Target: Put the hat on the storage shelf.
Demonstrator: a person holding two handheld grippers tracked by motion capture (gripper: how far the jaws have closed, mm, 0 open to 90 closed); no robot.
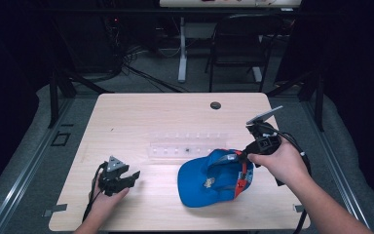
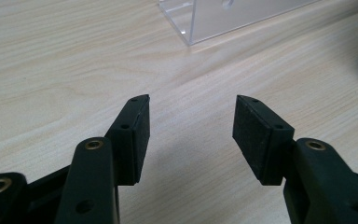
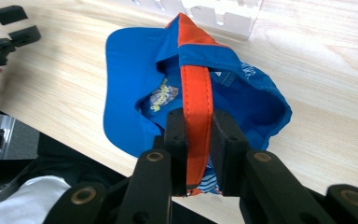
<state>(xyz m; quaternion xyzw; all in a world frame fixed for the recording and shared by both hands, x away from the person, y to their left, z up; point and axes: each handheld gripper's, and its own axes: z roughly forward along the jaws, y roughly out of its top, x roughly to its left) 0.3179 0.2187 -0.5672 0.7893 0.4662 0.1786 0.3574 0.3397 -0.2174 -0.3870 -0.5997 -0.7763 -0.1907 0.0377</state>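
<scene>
Here, one blue cap (image 1: 209, 178), two hand-held grippers

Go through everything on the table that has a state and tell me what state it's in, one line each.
Blue cap: lying upside down on the table, its orange strap clamped.
Right tool: shut on the orange strap.
Left tool: open, nothing between its jaws, low over bare wood.
Clear plastic rack: lying on the table behind the cap, untouched.
</scene>
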